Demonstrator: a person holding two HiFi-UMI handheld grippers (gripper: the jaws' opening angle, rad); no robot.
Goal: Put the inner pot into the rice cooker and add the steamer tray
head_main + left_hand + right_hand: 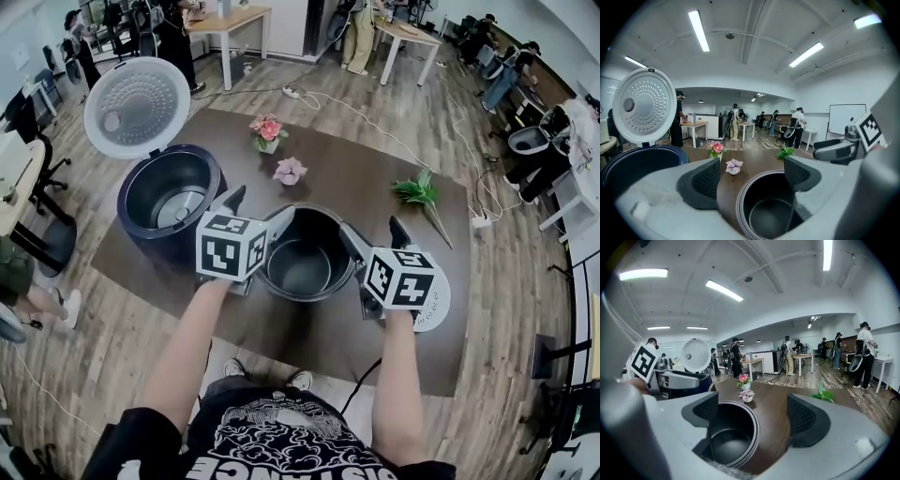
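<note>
The dark inner pot (305,261) stands empty on the brown table (375,159), right of the navy rice cooker (169,197), whose white lid (138,106) is raised. My left gripper (258,211) is open, its jaws either side of the pot's left rim (773,211). At the right rim (729,437) my right gripper (375,234) is open too, with one jaw over the pot's mouth and the other outside. A white perforated steamer tray (436,307) peeks out from under the right gripper's marker cube. The cooker's bowl holds no pot.
Two small pink flower pots (267,131) (289,172) stand behind the inner pot. A green plant sprig (417,192) lies at the back right. Around the table are people, desks, chairs and a floor cable (375,122).
</note>
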